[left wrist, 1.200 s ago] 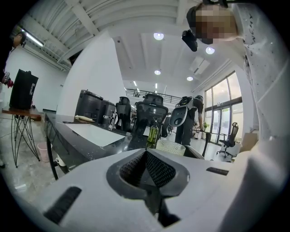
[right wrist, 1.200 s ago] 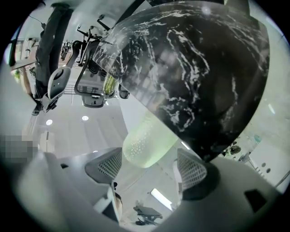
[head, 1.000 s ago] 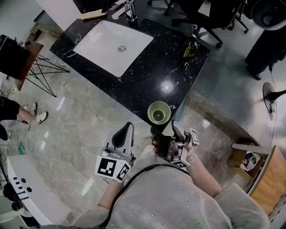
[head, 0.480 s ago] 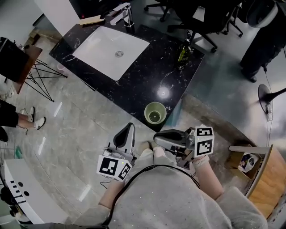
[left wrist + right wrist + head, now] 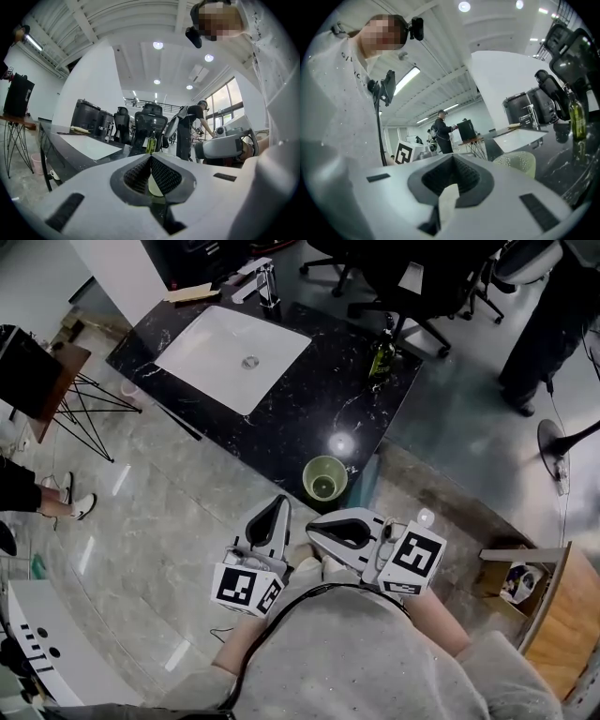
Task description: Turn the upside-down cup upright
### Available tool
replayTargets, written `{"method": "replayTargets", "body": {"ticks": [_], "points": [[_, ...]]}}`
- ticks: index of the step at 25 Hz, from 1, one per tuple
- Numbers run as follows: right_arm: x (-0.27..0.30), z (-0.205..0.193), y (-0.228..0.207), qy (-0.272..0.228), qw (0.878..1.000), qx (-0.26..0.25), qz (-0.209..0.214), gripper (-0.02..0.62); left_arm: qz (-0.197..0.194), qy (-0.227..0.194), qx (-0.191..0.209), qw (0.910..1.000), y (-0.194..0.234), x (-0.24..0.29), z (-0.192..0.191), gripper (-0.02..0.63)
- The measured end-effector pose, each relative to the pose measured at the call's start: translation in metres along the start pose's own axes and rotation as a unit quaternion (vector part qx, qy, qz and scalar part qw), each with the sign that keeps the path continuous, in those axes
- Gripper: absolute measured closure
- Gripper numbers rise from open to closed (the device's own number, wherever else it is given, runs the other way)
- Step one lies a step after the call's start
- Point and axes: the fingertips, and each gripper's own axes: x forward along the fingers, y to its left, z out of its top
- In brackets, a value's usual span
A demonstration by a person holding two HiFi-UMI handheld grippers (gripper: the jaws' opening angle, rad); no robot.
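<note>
The pale green cup stands upright, mouth up, near the front corner of the black counter. No gripper touches it. My right gripper hovers just in front of the counter edge, short of the cup and rolled onto its side, its jaws shut on nothing. In the right gripper view the cup lies beyond the closed right gripper. My left gripper hangs to the left of the right one, also shut and empty. A sliver of the cup shows behind the left gripper.
A white sink with a tap is set in the counter's far end. A green bottle stands at the counter's right edge. Office chairs and a person are beyond. A black stand is at the left.
The right gripper drew back from the cup and rose, rolled over so its marker cube faces up, and its jaws went from open to shut. The left gripper barely moved.
</note>
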Motion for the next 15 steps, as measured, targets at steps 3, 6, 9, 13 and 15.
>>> {"method": "replayTargets", "body": {"ticks": [3,6,9,13,15], "points": [[0.001,0.002,0.001,-0.004,1.000,-0.011,0.002,0.589,0.002,0.000,0.003,1.0000,0.003,-0.002,0.001,0.597],[0.003,0.002,0.001,-0.002,1.000,-0.020,0.003,0.589,0.009,-0.001,0.004,0.9999,0.008,-0.006,0.002,0.598],[0.007,0.002,0.004,0.006,1.000,-0.025,0.009,0.589,0.016,-0.004,0.004,0.9999,0.012,-0.009,0.004,0.598],[0.012,0.002,0.007,0.015,0.999,-0.040,0.014,0.589,0.016,-0.007,0.005,0.9998,0.014,-0.009,0.006,0.598],[0.014,0.001,0.006,0.019,0.998,-0.052,0.015,0.589,0.015,-0.009,0.006,0.9998,0.015,-0.008,0.008,0.597]]}}
